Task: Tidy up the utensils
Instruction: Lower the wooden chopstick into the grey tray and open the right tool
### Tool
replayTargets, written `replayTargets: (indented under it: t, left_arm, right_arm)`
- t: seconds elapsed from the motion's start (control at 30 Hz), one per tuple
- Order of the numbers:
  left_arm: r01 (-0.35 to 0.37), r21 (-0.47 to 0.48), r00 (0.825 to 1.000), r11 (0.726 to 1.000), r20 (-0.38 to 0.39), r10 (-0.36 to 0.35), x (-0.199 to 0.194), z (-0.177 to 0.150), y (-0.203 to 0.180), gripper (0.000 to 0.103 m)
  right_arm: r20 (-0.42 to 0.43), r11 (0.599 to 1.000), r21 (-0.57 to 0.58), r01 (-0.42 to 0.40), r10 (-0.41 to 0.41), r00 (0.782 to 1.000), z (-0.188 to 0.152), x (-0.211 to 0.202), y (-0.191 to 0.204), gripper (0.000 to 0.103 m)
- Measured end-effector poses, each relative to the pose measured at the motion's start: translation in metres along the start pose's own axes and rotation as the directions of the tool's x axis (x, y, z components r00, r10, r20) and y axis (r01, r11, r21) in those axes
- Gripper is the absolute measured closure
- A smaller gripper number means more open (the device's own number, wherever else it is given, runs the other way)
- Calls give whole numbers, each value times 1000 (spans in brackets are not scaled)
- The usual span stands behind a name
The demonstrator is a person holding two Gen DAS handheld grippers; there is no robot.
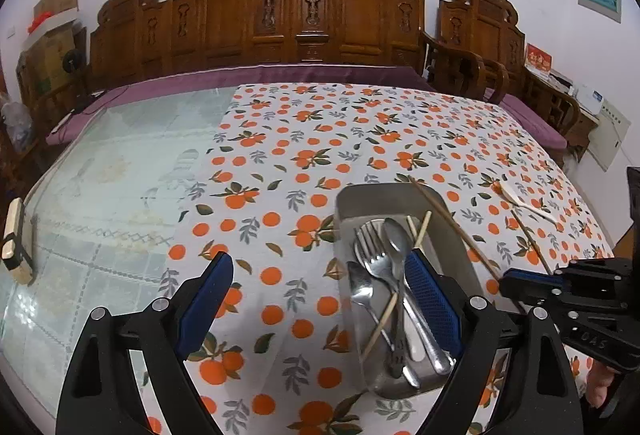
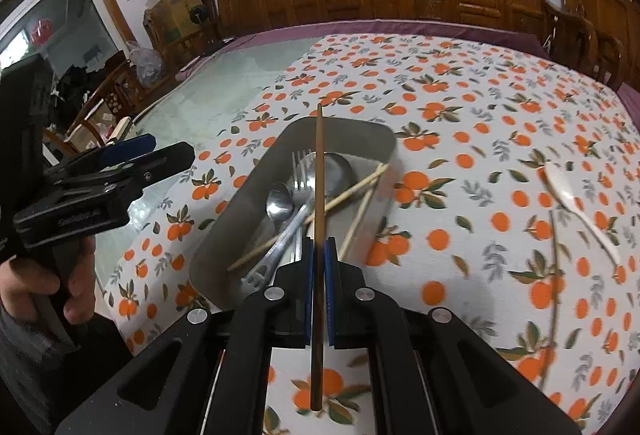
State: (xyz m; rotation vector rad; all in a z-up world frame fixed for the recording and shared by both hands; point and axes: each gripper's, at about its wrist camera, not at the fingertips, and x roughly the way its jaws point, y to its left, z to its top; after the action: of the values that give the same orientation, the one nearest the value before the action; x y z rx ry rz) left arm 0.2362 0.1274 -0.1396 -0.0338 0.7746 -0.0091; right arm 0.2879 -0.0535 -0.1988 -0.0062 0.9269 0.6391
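A steel tray sits on the orange-print tablecloth and holds a fork, spoons and pale chopsticks. My right gripper is shut on a brown chopstick, held over the tray and pointing along its length; the stick also shows in the left wrist view. My left gripper is open and empty, its right finger over the tray. A white spoon and another brown chopstick lie on the cloth to the right.
Bare glass tabletop lies to the left with a wooden block at its edge. Carved wooden chairs line the far side. The right gripper's body is close beside the tray.
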Motion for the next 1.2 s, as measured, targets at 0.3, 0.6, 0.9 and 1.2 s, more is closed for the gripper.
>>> replayTargets:
  t: [0.3,0.6,0.9,1.2]
  left_arm:
    - [3,-12,1000,1000,-2,-3,-1,0,10,19]
    - [17,-15,1000,1000,0,-17,-2,2,10,19]
    - [17,-16,1000,1000,0,-17,-3,2,10,19]
    - [17,-11,1000,1000,-1,-17,-2,2,8,19]
  right_arm:
    - [-42,999,45,-9,11,999,13,38,11,97]
    - [-86,994,107,-9,18,996,18,66,11,97]
    - [-95,994,103,-41,51,994,13,77,21,96]
    - [-51,998,30,-61,62,997,13,63,25,93]
